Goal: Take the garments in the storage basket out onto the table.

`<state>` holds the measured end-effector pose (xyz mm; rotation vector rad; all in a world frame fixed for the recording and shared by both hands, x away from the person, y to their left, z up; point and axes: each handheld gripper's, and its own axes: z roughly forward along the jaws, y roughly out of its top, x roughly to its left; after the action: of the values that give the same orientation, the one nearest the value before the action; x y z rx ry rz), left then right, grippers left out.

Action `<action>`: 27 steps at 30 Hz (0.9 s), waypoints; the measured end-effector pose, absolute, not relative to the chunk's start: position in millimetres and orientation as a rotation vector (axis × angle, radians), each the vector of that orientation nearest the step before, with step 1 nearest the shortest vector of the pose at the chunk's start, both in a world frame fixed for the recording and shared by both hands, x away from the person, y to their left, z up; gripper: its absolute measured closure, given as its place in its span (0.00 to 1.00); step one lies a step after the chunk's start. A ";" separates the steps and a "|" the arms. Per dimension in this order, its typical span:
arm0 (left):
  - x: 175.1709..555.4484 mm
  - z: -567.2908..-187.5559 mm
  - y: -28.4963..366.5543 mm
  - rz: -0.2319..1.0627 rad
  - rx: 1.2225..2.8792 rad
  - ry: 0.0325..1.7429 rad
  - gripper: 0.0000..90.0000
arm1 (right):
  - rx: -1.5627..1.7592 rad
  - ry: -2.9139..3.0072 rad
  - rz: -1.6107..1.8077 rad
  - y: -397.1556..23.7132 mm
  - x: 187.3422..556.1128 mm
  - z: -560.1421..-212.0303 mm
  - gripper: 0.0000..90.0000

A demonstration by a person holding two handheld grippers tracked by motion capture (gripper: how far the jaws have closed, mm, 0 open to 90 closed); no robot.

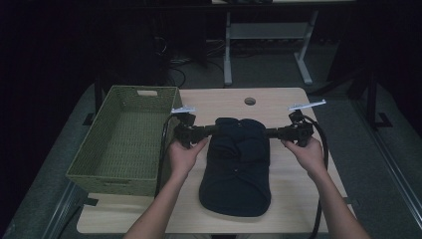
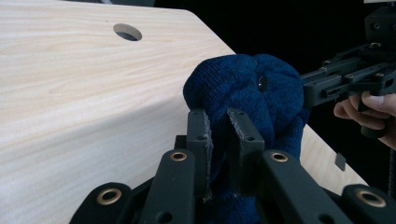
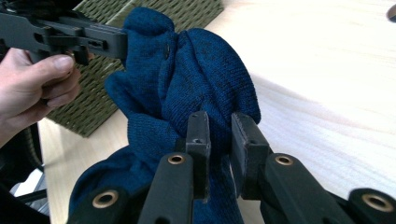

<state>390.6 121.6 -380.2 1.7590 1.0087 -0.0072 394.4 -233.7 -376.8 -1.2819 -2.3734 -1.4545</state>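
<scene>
Navy knit garment lies lengthwise mid-table, far end lifted | left gripper pinches its far-left edge, jaws pressed on the knit | right gripper pinches its far-right edge, jaws pressed on the knit | garment spans between both grippers | green basket sits left, near the left gripper

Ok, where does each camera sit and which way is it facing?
High view: above the near side, looking forward and down at the pale wooden table; forearms, both hands.
Left gripper view: on the left gripper, facing the dark blue knitted garment.
Right gripper view: on the right gripper, facing the woven green basket.
All share the garment.
</scene>
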 end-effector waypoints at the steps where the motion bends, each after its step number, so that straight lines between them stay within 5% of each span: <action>1: 388.8 -380.4 121.7 -0.006 1.761 1.004 0.89 | -1.273 -2.376 -1.456 -233.6 392.0 -376.7 0.87; 27: 338.6 -392.0 133.1 0.002 1.791 0.920 0.88 | -1.123 -2.415 -1.421 -230.7 353.5 -384.1 0.84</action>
<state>338.6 133.1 -392.0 1.7906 0.9201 0.0025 353.5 -230.7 -384.1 -1.1233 -2.4147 -1.4207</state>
